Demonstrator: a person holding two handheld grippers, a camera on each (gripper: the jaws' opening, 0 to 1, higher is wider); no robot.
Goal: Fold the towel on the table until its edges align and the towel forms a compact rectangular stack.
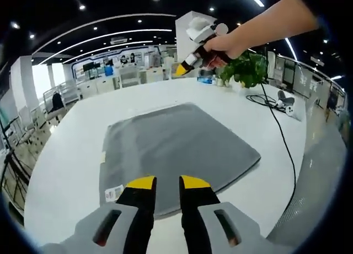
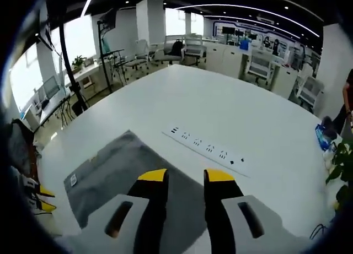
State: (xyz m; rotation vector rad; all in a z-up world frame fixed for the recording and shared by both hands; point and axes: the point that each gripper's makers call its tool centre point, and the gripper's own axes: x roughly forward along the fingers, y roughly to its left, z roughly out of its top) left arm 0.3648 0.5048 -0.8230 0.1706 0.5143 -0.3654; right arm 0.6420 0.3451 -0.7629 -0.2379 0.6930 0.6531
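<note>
Grey towel [image 1: 176,149] flat; plant [image 1: 245,68], cable [image 1: 284,138] beyond.

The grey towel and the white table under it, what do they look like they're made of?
The towel looks like soft, matte woven or microfibre cloth: it lies limp and flat, shows no shine, and carries a small sewn label at one edge. The table looks like a smooth, hard white top, perhaps laminate or painted board, with a faint sheen; the exact material can't be told.

Open right claw [image 2: 186,177] above grey towel [image 2: 110,174].
</note>
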